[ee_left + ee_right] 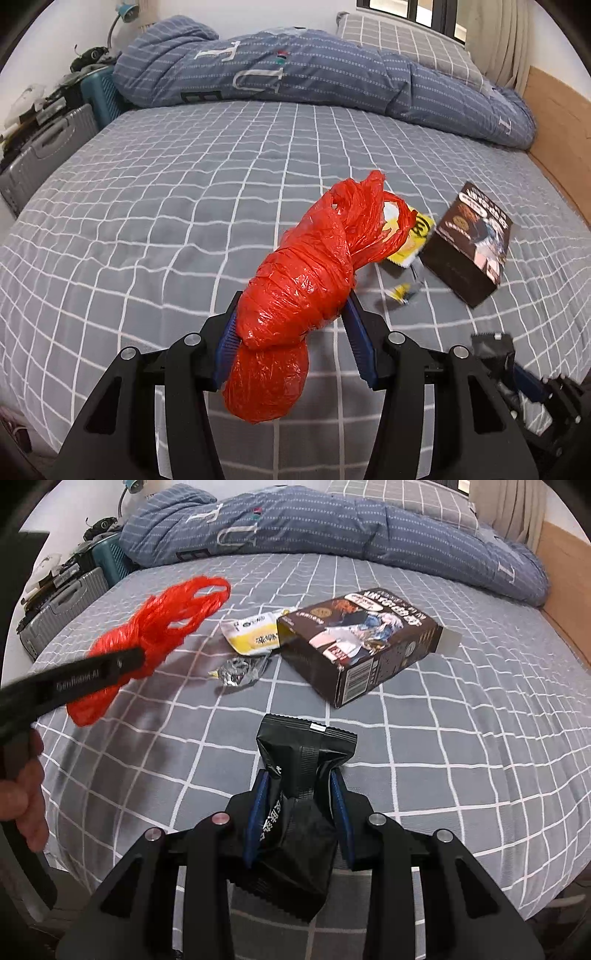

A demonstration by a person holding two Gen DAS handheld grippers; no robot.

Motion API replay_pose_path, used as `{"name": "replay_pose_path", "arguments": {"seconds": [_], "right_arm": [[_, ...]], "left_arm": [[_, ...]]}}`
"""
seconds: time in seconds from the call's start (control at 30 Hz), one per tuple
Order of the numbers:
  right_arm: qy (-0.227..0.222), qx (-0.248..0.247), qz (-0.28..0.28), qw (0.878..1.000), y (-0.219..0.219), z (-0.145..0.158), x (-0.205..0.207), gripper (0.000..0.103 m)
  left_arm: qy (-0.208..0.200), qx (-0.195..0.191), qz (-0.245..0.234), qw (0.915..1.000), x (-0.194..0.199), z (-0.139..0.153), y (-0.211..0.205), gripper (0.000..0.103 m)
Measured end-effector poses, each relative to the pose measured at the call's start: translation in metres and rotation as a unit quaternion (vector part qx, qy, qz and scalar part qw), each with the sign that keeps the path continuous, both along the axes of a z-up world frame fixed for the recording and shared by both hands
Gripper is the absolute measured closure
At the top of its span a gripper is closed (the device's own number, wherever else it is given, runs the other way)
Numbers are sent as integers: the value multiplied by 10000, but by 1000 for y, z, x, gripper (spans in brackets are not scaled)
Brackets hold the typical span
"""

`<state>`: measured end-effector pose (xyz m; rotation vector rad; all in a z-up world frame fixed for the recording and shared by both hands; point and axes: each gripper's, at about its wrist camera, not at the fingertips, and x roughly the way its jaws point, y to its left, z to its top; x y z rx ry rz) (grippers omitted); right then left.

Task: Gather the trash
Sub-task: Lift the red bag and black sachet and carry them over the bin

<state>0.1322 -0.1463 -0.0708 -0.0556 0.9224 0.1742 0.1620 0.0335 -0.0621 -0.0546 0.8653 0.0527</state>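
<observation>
We've got the red bag (295, 295) clamped in our left gripper (293, 317), blue pads (226, 341) pressing both sides of the bunched plastic, handles flopping fwd over the bed (147, 206). Bag hangs clear of the sheet. Our right gripper (299, 805) is pinched on a black packet (301, 775), jaws w/ the crinkled middle squeezed between them, packet's serrated top edge sticking out ahead. Left on the bed: a brown box (364, 646) lying on its side w/ one end flap open, a yellow wrapper (255, 637) just beside its open end, and a foil scrap (240, 672) near both. In the right-wrist view our left hand (26, 782) shows at the edge. Rolled quilt (314, 77) lies across the far end, suitcase (48, 147) beside the bed.
</observation>
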Motion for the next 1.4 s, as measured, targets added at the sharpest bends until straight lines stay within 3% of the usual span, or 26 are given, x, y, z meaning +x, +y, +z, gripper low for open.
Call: {"name": "replay_pose_path", "arguments": {"seconds": [0.6,1.4], "right_arm": [[-359,66,-111,9993,-19,22,-30,70],[-562,61,-106,9983,-22,36,-73,70]], "left_arm": [[107,-142,137,9997,-52,-4,-4,51],[113,-187,-110,9997,-110,-2,-34,52]]}}
